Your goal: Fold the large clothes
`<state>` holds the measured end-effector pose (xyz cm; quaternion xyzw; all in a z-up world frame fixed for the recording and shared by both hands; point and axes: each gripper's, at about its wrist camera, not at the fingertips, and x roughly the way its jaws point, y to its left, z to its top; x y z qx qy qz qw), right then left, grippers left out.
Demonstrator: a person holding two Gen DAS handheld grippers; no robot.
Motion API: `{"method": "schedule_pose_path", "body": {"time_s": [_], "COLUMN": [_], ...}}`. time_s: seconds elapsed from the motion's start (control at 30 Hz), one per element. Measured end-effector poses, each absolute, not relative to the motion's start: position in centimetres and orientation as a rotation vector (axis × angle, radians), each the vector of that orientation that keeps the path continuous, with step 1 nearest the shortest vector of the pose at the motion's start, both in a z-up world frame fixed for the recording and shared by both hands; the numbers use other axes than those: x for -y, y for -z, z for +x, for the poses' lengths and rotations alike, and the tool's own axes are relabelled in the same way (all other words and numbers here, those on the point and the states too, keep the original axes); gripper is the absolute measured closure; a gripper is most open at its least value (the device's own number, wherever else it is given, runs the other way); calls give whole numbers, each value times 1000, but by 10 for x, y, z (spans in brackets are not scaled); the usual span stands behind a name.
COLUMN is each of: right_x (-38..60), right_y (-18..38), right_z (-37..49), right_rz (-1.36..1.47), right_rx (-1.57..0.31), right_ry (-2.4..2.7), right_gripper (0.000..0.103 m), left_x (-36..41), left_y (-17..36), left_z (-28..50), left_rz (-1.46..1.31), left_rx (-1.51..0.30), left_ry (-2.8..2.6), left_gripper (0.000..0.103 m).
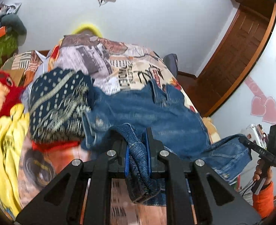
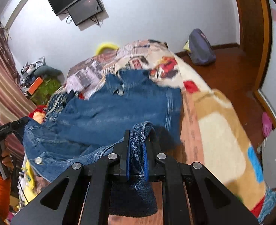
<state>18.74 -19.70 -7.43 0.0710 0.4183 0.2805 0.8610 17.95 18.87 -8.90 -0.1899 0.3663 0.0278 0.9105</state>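
Left wrist view. Left hand-held gripper (image 1: pixel 138 146): closed on a bunched near edge of the denim garment (image 1: pixel 147 112), a fold of blue cloth pinched between the blue pads and hanging below them. Garment body spread ahead of the pads, reaching away up the bed (image 1: pixel 130 63) toward the white wall. Long axis of the held edge judged crosswise to the pointing line, running rightward to the right hand-held gripper (image 1: pixel 245 140), which pinches the garment's other near corner. Patterned navy cloth (image 1: pixel 59 101) to the left of the denim, touching it; yellow cloth (image 1: pixel 8 136) further left. Orange sleeve (image 1: pixel 263 198) low at right.

Right wrist view. Right hand-held gripper (image 2: pixel 137 146): closed on a second bunched edge of the same denim garment, cloth draped between and below the pads. Garment body ahead and leftward of the pads, on the bed's printed cover; a metal button (image 2: pixel 38 160) near the lower left edge. Left hand-held gripper (image 2: pixel 23 121) at far left, at the denim's opposite corner. Backpack (image 2: pixel 201 48) on the floor, well right of the denim.

Judgement: both hands equally near, one at each end of the near edge; next fold likely carries that edge forward over the body.
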Motion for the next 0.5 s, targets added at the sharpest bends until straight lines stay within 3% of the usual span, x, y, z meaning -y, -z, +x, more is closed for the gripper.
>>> {"method": "schedule_pose_path", "body": {"time_s": [0.23,0.5], "right_x": [160,123], "right_y": [81,174], "right_z": [287,376], "right_rz": [92,104], "right_rx": [-849,-1041], "right_ry": [-500,-413], "right_gripper": [94,93], "left_x": [-236,-265], "left_y": [102,198], "left_z": [279,368], "left_rz": [-487,-451], "left_rx": [-771,-954], "left_ry": [-126,-205], "left_gripper": [90,87]}}
